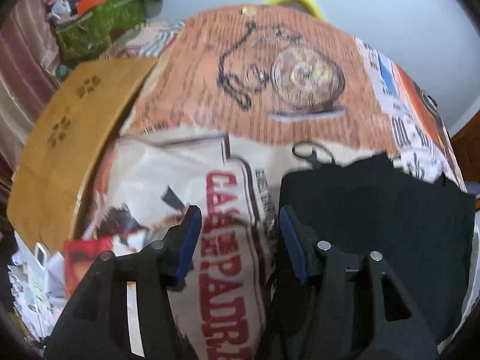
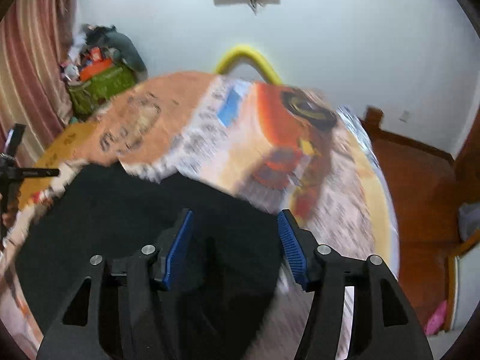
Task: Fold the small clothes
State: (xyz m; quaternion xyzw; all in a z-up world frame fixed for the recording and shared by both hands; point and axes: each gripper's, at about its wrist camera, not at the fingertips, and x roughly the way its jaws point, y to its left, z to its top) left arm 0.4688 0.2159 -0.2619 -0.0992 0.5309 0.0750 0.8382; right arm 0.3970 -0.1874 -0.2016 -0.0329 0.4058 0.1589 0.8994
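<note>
A black garment (image 1: 375,219) lies flat on a table covered with printed paper sheets (image 1: 264,78). In the left wrist view my left gripper (image 1: 240,213) hangs open just past the garment's left edge, over the sheet with red lettering (image 1: 228,240), with nothing between its blue pads (image 1: 189,240). In the right wrist view the same black garment (image 2: 120,210) fills the lower left. My right gripper (image 2: 235,216) stands open above its right part, blue pads (image 2: 177,246) apart and nothing clamped.
A brown cardboard sheet (image 1: 72,141) covers the table's left side. A green bag (image 2: 99,87) heaped with clutter stands by the striped curtain (image 2: 27,69). A yellow curved tube (image 2: 249,57) rises behind the table. Wooden furniture (image 2: 420,180) stands at the right.
</note>
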